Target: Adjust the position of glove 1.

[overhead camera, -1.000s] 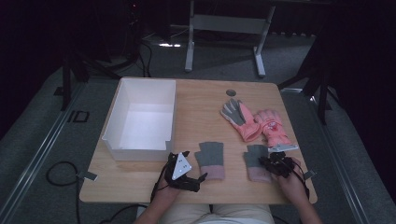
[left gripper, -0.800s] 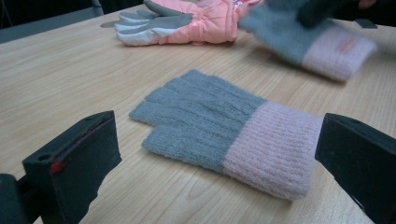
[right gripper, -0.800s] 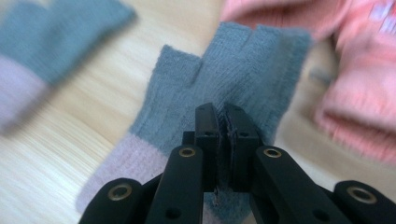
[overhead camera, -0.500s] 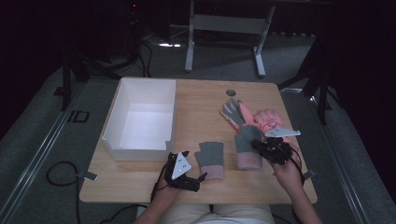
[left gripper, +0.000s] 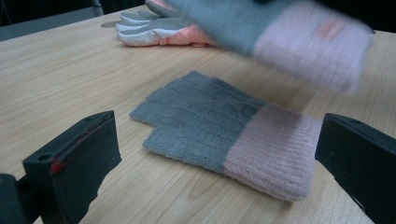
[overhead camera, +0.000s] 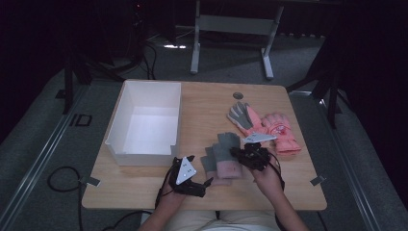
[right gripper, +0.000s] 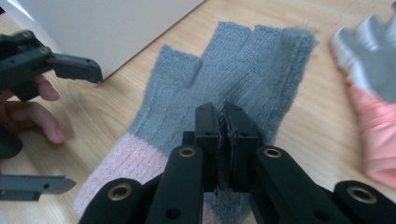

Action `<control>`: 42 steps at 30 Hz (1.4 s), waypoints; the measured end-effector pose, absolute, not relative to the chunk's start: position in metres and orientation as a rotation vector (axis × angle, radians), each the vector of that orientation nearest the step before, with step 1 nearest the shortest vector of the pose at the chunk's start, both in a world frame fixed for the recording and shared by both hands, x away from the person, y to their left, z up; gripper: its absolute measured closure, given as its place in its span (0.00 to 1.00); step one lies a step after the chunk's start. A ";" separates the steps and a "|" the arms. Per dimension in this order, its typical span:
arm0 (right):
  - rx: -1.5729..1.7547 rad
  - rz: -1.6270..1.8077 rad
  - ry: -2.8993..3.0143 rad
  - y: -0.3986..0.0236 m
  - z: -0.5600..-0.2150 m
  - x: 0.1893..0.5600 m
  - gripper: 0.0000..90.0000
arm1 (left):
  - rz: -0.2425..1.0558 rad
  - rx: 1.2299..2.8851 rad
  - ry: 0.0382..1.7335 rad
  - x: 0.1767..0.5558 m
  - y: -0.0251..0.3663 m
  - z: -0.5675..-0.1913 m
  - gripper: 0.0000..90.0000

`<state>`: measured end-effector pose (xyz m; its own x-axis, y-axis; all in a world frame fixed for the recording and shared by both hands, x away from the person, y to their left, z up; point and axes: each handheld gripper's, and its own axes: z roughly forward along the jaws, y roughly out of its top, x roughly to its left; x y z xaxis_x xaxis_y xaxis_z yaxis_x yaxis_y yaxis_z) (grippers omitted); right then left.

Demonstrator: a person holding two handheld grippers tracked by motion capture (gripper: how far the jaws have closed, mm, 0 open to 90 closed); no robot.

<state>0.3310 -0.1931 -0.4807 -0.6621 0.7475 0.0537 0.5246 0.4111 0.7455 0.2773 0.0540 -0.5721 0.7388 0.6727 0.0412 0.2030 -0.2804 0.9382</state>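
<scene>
While the right gripper [overhead camera: 239,155], fingers clamped on a grey-and-pink knitted fingerless glove [overhead camera: 226,155], hung above its flat twin [left gripper: 224,140] near the bench's front edge, the left gripper [overhead camera: 206,183] rested beside them, fingers apart.

Both grippers are black. The right gripper [right gripper: 223,122] has brass-ringed screw holes behind its flat fingers [right gripper: 205,126]. The left gripper [overhead camera: 192,179] carries a grey three-cornered plate; its fingers [left gripper: 77,161] show red marks.
</scene>
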 end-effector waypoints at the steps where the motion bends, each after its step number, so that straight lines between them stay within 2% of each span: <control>1: 1.113 1.102 2.399 -0.190 -0.485 0.332 0.95 | 0.532 1.838 0.681 0.277 0.054 -0.572 0.00; 8: 1.130 1.050 2.457 -0.174 -0.508 0.335 0.95 | 0.534 1.837 0.678 0.277 0.054 -0.572 0.00; 30: 1.191 1.006 2.539 -0.163 -0.536 0.346 0.93 | 0.533 1.853 0.673 0.277 0.053 -0.572 0.00; 42: 1.211 1.016 2.528 -0.166 -0.541 0.347 0.80 | 0.578 1.846 0.705 0.276 0.051 -0.572 0.00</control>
<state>0.3470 -0.1655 -0.5406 -0.6596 0.7385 0.1400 0.6301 0.4416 0.6387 0.2763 0.0513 -0.5720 0.7122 0.6988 0.0673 0.2028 -0.2966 0.9332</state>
